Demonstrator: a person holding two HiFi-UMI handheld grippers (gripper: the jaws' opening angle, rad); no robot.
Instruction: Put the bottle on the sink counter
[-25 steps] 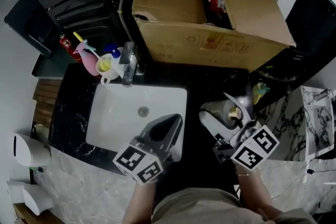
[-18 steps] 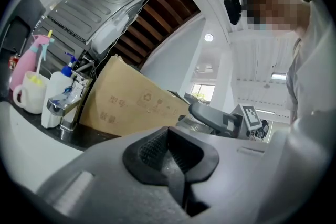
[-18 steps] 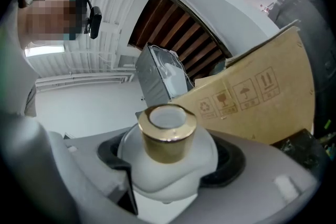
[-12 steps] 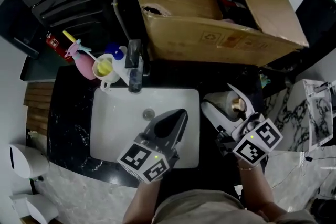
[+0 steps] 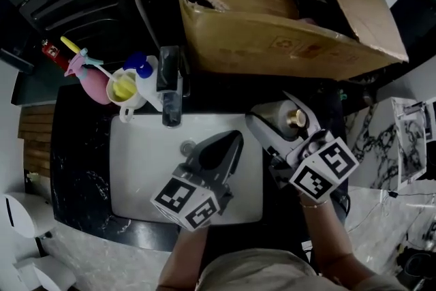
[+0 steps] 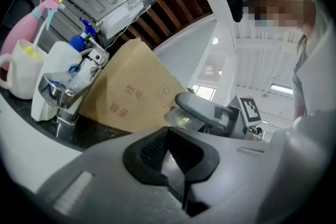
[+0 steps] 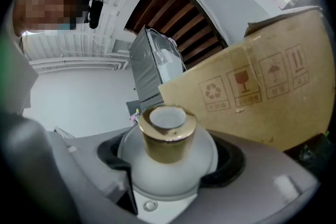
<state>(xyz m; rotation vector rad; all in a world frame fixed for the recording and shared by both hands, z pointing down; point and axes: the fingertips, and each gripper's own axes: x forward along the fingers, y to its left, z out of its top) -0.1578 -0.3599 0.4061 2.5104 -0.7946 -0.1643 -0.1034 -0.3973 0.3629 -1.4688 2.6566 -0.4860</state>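
White frosted bottle [image 7: 169, 162]: small and round-shouldered, with a gold collar [image 7: 167, 134] on top; it stands upright between the jaws of the right gripper.
Place of the bottle: over the black stone bench [image 5: 82, 146], just to the right of the white sink [image 5: 136, 167] and in front of the cardboard box [image 5: 272, 37]. Whether its base touches the bench, I cannot tell.
Right gripper [image 5: 279, 118]: the jaws are clamped on the wide belly of the bottle, one on each side, below the collar.
Left gripper [image 5: 231, 141]: the jaws are pressed together with nothing between them, above the sink basin, near the faucet [image 5: 170, 95] but apart from it.
Handling, my judgement: the body looks hard and smooth, maybe glass or thick plastic. So it is stiff, perhaps a little heavy for its size, and could break if it drops on the stone. The round surface can slip or turn in the jaws.
Where to hold: the belly at its widest part, as now; the collar is narrow and shiny, a poorer place.
Setting down: low and upright, on bare bench away from the edge of the sink.
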